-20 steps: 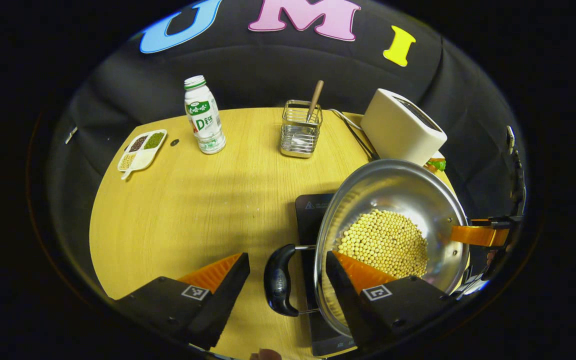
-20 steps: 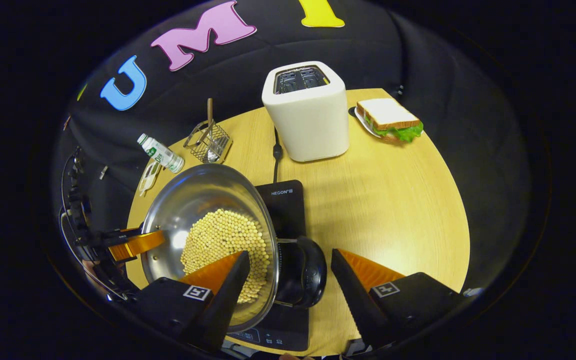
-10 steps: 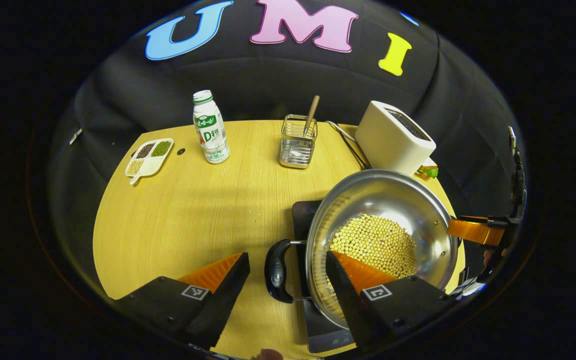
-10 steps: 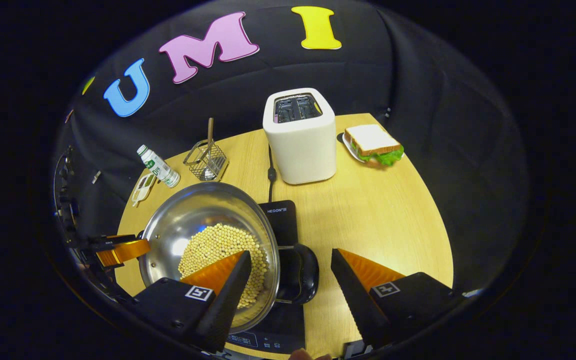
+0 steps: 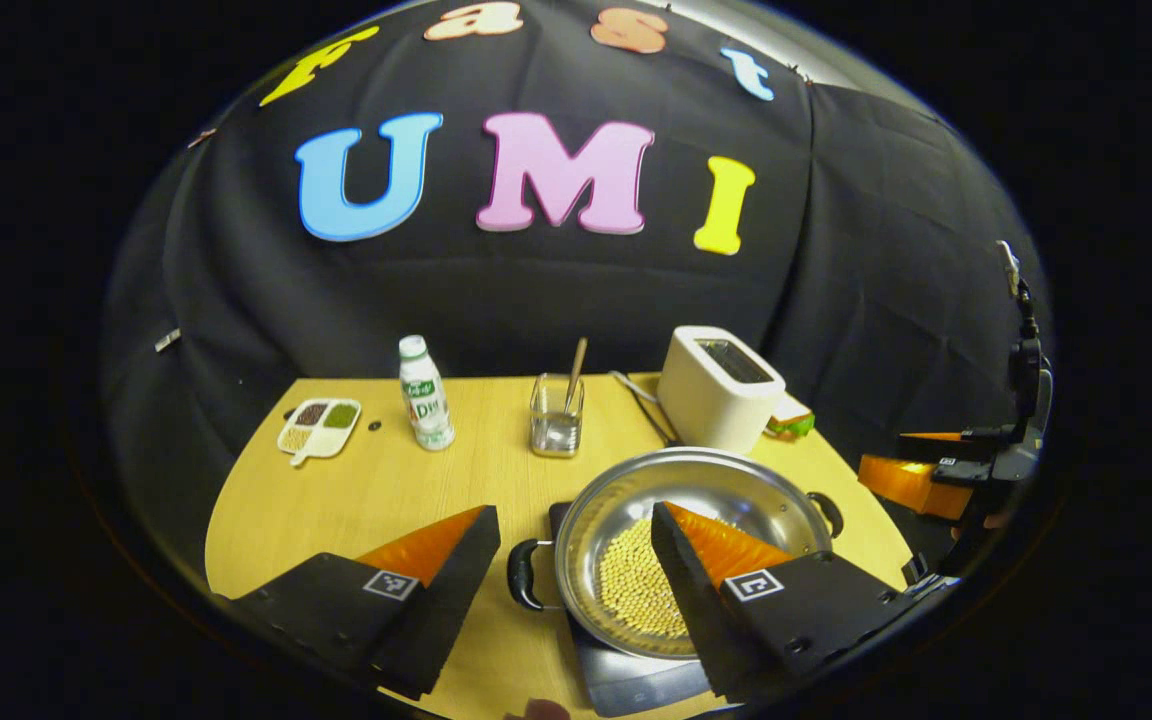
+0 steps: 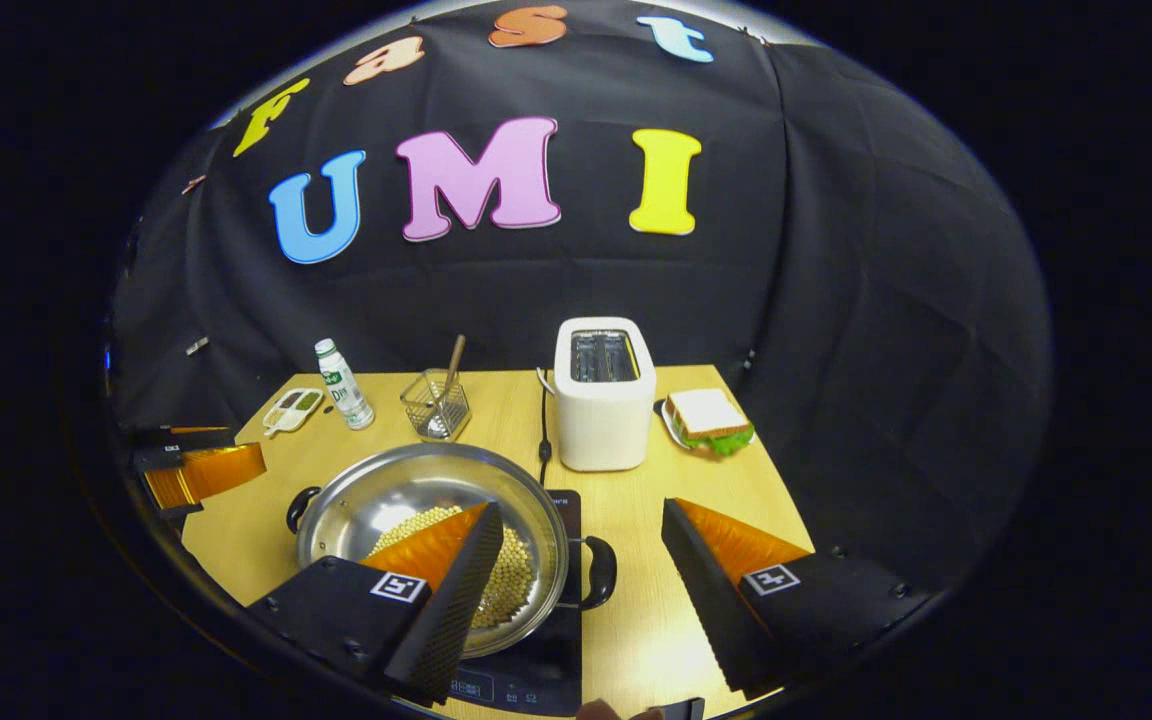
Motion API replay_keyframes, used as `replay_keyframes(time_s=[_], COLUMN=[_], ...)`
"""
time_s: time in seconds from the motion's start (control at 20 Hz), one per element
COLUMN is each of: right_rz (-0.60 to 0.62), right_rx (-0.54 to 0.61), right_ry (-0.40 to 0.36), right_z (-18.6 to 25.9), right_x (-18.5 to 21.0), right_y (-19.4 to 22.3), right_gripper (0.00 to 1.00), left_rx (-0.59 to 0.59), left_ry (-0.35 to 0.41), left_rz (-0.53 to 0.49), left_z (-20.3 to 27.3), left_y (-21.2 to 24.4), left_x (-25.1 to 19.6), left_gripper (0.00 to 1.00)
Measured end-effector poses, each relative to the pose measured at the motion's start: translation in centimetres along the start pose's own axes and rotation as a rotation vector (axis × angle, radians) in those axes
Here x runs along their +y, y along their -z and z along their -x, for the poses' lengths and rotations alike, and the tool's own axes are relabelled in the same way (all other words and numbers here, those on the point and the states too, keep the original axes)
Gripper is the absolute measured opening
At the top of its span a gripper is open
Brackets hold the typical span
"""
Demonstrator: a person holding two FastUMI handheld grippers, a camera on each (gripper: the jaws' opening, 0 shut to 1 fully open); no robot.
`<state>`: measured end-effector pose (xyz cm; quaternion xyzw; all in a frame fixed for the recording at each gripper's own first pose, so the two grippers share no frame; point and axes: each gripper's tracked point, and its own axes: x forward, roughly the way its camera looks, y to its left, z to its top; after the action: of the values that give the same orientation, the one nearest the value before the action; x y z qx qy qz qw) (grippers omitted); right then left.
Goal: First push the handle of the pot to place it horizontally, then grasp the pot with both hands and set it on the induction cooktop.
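Pot of beans resting on the induction cooktop, both grippers raised clear of it.

The left gripper and right gripper each hold their fingers spread wide, gripping nothing; the pot's two side handles point left and right. On the far part of the surface stand a divided dish, a bottle, a wire holder, a toaster just behind the pot, and a sandwich at far right.
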<state>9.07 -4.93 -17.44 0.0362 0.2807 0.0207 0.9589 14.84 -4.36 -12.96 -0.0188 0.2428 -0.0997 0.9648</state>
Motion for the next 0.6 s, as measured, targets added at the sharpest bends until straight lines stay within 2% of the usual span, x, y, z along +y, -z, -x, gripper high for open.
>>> replay_keyframes(time_s=[0.2, 0.35, 0.6], right_rz=[-0.011, -0.026, -0.029], right_rx=[-0.158, -0.233, -0.362], right_ry=[-0.014, -0.033, -0.027], right_z=[4.1, 7.4, 12.0], right_x=[1.4, 2.6, 3.8], right_y=[-4.5, -6.5, -8.7], right_gripper=[0.98, 0.99, 0.98], left_rx=[-0.179, -0.274, -0.355], left_ry=[-0.023, -0.058, -0.101], left_rz=[-0.002, -0.008, -0.016], left_z=[4.7, 8.3, 13.5], left_y=[-4.8, -7.2, -7.7], left_x=[-0.6, 0.0, 1.0], left_gripper=[0.95, 0.95, 0.95])
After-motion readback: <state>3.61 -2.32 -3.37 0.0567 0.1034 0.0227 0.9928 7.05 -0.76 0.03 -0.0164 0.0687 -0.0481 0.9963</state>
